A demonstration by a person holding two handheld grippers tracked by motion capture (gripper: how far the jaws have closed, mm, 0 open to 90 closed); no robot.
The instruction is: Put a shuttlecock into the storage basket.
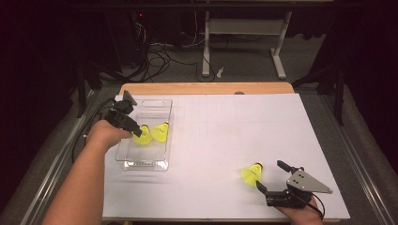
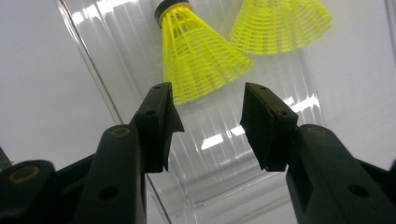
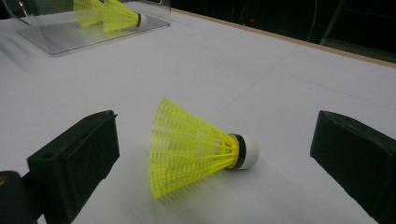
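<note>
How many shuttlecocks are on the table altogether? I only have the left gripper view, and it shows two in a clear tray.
Observer: Three. A third shuttlecock lies on its side on the white table, outside the clear tray.
Operator: Is anything near that one?
Observer: The right gripper sits just behind it, jaws wide open, nothing between the pads.
Operator: Which way does its cork point?
Observer: In the right gripper view, the white cork points right, toward the right-hand jaw.
</note>
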